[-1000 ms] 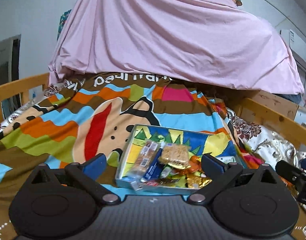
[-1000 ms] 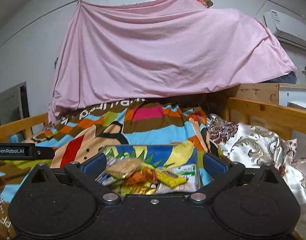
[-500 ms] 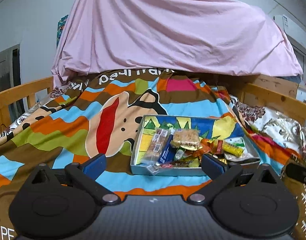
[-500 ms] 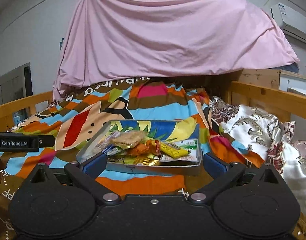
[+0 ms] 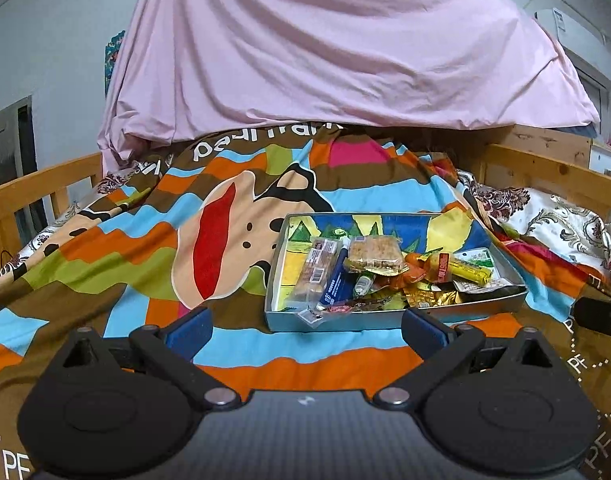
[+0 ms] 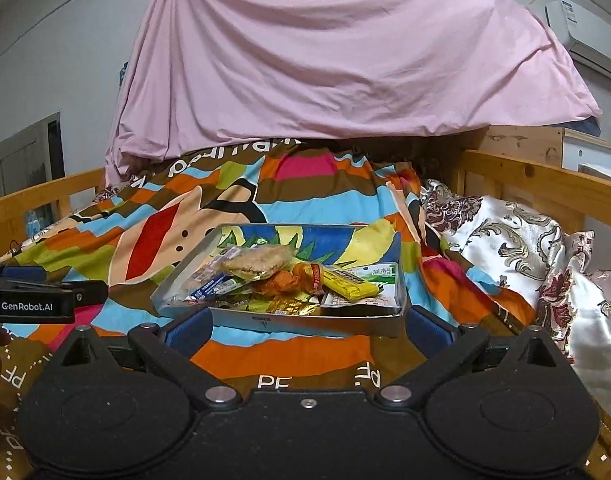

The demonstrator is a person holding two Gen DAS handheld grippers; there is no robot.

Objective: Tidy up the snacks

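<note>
A shallow metal tray [image 5: 389, 320] with a colourful printed bottom lies on the bed and also shows in the right wrist view [image 6: 281, 322]. It holds a heap of snack packets: a clear-wrapped cracker pack [image 5: 375, 254], a blue bar [image 5: 337, 284], a long clear packet [image 5: 319, 270], orange wrappers [image 5: 417, 268], a yellow bar [image 6: 351, 284] and gold foil pieces [image 6: 293, 304]. My left gripper [image 5: 305, 326] is open and empty just in front of the tray's near left. My right gripper [image 6: 309, 324] is open and empty at the tray's near edge.
The bed has a striped cartoon blanket [image 5: 153, 248], wooden side rails [image 6: 545, 184] and a floral cream quilt [image 6: 517, 248] on the right. A pink sheet [image 5: 337, 52] hangs over the far end. The left gripper's body [image 6: 33, 300] shows at the right view's left edge.
Both grippers have pulled back and risen, so the tray and its snacks show more fully from above. The jaws stayed open. The snacks have not moved.
</note>
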